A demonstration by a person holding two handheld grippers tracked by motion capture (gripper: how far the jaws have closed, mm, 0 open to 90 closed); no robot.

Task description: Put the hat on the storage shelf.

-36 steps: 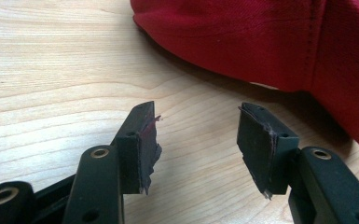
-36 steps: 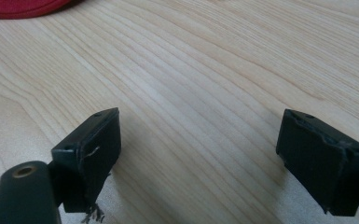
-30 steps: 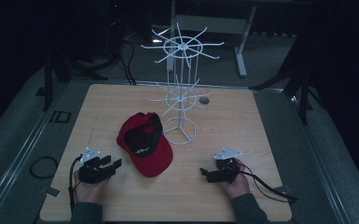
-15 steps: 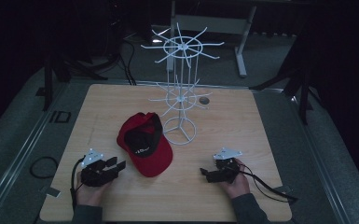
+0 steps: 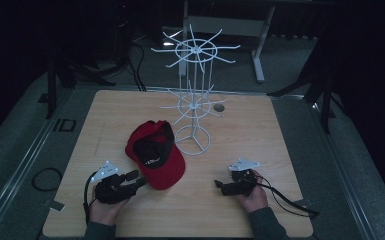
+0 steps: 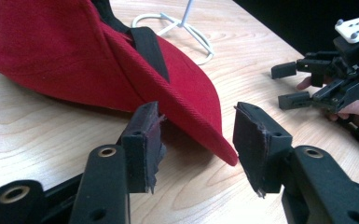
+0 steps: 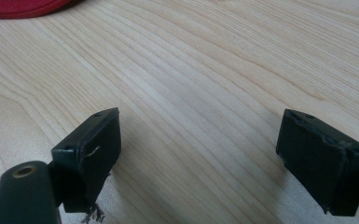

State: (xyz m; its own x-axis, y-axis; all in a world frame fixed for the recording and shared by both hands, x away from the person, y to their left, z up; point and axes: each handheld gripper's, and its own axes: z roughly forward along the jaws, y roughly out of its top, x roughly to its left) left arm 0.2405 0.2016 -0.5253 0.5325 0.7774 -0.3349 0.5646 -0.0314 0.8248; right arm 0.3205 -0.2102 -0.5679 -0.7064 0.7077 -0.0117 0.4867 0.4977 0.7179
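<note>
Near the bench's (image 5: 280,130) front-left corner the left gripper (image 5: 136,179) points at the red cap's (image 5: 155,155) brim; its jaws have just been opening and stand partly apart — the brim's tip lies between them, pads not pressing it. The cap lies left of centre, just beside the white wire rack's (image 5: 194,100) ring base. Toward the front-right corner the right gripper (image 5: 219,186) rests low over bare wood — jaws wide apart, holding nothing.

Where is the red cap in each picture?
High view: the red cap lies mid-table, beside the white rack's base ring.
Left gripper view: it is at upper left, brim tip between the open jaws.
Right gripper view: a red sliver at the top left edge.
Shared landmark: the wooden table.
</note>
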